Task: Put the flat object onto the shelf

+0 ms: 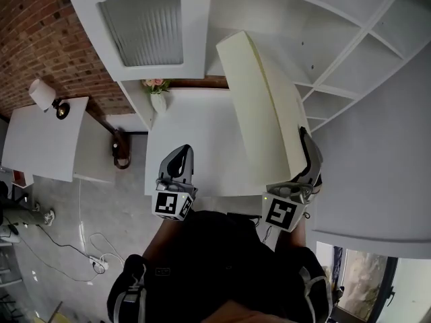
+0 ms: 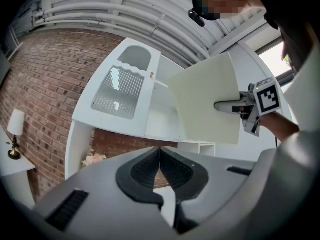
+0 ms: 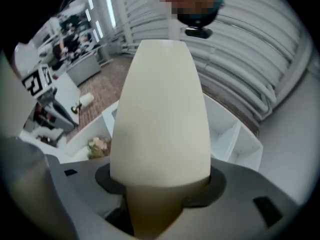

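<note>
My right gripper (image 1: pixel 306 140) is clamped on the near end of the flat cream board (image 1: pixel 259 99), one jaw on each face, and I hold it up in the air with its thin edge facing me and its far end pointing toward the white shelf unit (image 1: pixel 350 66). In the right gripper view the board (image 3: pixel 160 114) rises straight out from between the jaws and fills the middle of the picture, with open shelf compartments behind it on the right. The board touches no shelf that I can see. My left gripper (image 1: pixel 180 152) hangs over the near edge of the white table (image 1: pixel 202 140), its jaws pressed together with nothing between them. A small vase of pink flowers (image 1: pixel 157 89) stands by the table's far left corner, under a cabinet door with ribbed glass (image 1: pixel 145 25). A lamp (image 1: pixel 44 94) sits well off to the left.
</note>
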